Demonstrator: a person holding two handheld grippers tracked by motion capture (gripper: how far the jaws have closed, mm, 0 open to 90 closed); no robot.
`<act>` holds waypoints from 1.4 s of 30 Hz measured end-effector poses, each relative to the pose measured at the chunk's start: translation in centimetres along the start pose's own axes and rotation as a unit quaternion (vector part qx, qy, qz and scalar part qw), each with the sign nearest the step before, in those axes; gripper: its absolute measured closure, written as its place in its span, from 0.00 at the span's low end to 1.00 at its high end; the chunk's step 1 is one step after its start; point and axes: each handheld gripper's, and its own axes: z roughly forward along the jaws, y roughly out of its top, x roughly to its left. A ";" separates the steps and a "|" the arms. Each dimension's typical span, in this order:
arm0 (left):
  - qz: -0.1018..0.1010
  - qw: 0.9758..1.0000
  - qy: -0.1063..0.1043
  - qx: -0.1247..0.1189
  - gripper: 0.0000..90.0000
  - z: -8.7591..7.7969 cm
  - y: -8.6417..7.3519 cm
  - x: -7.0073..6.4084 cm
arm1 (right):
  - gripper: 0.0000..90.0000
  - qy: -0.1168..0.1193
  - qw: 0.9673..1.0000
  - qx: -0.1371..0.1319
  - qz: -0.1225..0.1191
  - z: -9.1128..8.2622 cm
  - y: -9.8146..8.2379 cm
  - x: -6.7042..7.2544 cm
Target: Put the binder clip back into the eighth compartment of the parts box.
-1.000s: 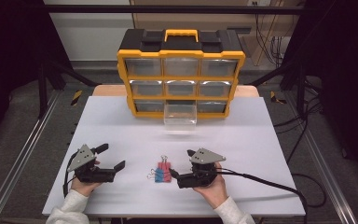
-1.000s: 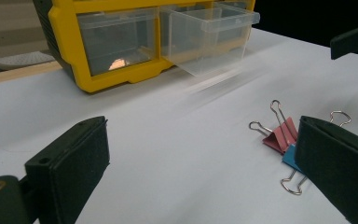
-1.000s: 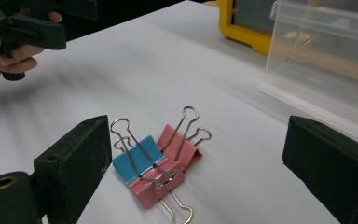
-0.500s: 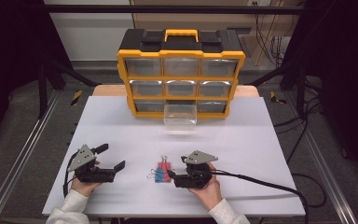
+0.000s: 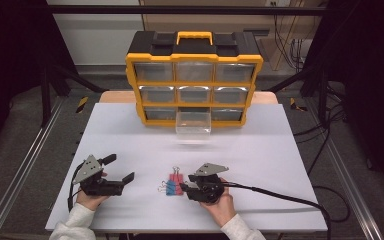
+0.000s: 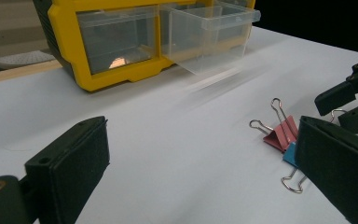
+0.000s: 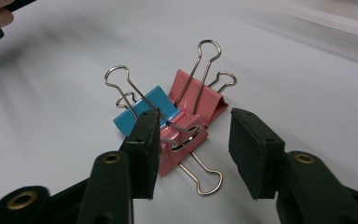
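The right gripper is sitting low over a cluster of 3 binder clips lying on the white table, well in front of the yellow drawer organizer. Its jaws have just been closing and are now standing partly closed around the nearest pink clip; the left pad is at the clip's edge, the right pad is apart from it, so nothing is being gripped. A blue clip and a second pink clip are lying touching it, on the side towards the organizer. The left gripper is resting near the clips, its jaws standing wide open and empty. 1 clear drawer is sticking out of the organizer's bottom row.
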 end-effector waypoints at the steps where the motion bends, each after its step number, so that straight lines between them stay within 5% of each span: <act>1: 0.000 1.000 0.000 0.000 0.03 0.0 0.0 0.0 | 0.62 0.000 1.000 0.000 0.000 0.0 0.0 0.0; 14: 0.000 1.000 0.000 0.000 0.03 0.0 0.0 0.0 | 0.81 0.019 0.999 0.018 0.024 0.4 0.1 -0.1; 42: 0.002 1.000 -0.001 0.002 0.03 0.0 0.0 0.0 | 0.98 0.048 0.998 0.012 0.040 -0.7 0.8 0.2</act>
